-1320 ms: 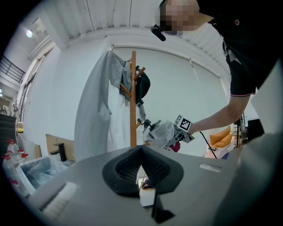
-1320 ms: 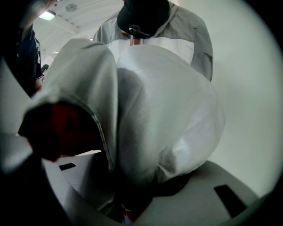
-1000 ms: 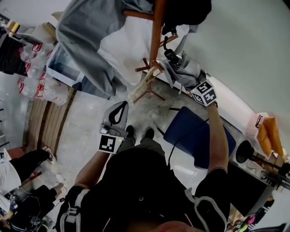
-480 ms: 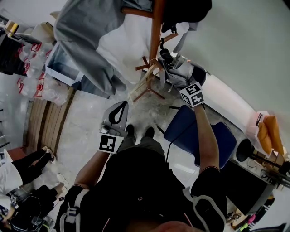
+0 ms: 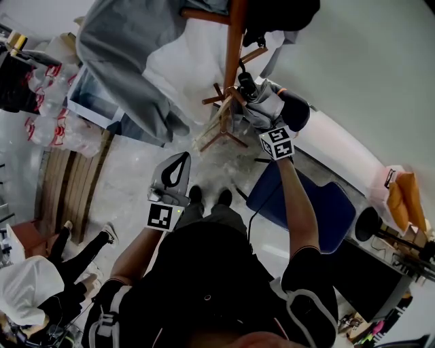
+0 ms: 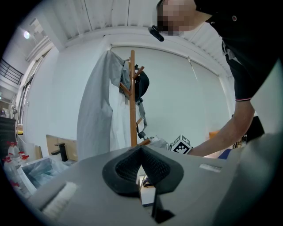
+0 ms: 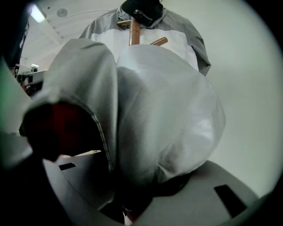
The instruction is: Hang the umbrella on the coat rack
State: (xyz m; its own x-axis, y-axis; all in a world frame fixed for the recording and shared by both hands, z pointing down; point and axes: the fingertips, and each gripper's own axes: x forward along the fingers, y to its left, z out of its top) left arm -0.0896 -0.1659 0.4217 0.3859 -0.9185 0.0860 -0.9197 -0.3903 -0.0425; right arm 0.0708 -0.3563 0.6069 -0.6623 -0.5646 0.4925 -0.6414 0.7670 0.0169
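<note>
A folded grey umbrella point(image 5: 264, 107) with a black handle point(image 5: 246, 85) hangs close to the lower pegs of the wooden coat rack point(image 5: 234, 47). My right gripper point(image 5: 271, 128) is shut on the umbrella's fabric. In the right gripper view the grey umbrella point(image 7: 163, 119) fills the frame between the jaws of the right gripper point(image 7: 139, 190), and the coat rack point(image 7: 134, 32) shows above it. My left gripper point(image 5: 174, 175) is held level at waist height, away from the rack. The left gripper point(image 6: 141, 149) is shut on nothing, and the coat rack point(image 6: 132, 106) stands ahead of it.
A grey-and-white jacket point(image 5: 126, 64) and a black bag point(image 5: 279, 15) hang on the rack. A blue seat point(image 5: 309, 204) stands right of my feet, with a white ledge point(image 5: 343, 155) along the wall. Plastic bottles point(image 5: 51, 102) lie at the left. Another person point(image 5: 41, 292) crouches at lower left.
My right gripper has carried the umbrella left and down, closer to the rack's pole. The left gripper stayed still. The person at lower left has shifted.
</note>
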